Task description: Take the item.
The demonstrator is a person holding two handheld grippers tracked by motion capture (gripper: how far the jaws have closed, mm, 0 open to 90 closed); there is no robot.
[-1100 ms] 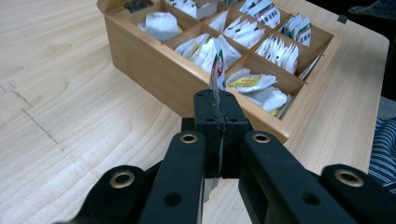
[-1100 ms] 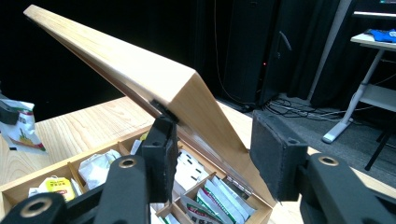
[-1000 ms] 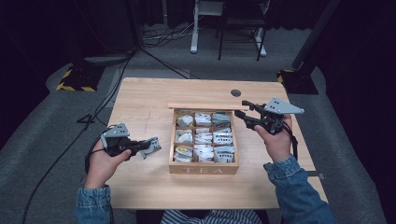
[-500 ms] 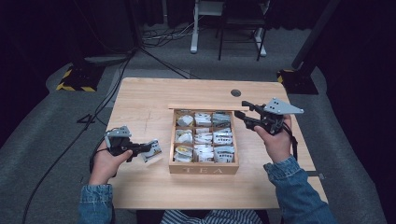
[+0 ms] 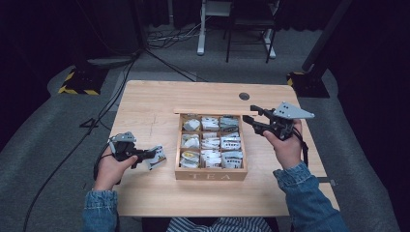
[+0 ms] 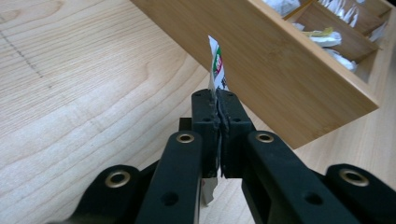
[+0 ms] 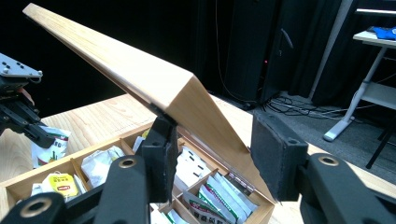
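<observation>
Two black grippers work over a pale wooden table (image 5: 145, 193) with visible grain. Nearest the person, the left gripper (image 5: 147, 157) has its jaws pressed together on a white paper tea sachet (image 5: 157, 157), held just left of the box. The left gripper view catches what the high view cannot: the sachet (image 6: 215, 65) stands edge-on between the pads, with red and green print. Beyond it sits the light wooden tea box with nine compartments (image 5: 211, 173), lettered TEA on its front wall and packed with crinkled white sachets. Farther right, the right gripper (image 5: 251, 116) hangs by the box's far right corner, its jaws wide apart. Its own view shows the smooth, hinged wooden lid (image 7: 140, 74) tilted open, resting against one jaw.
</observation>
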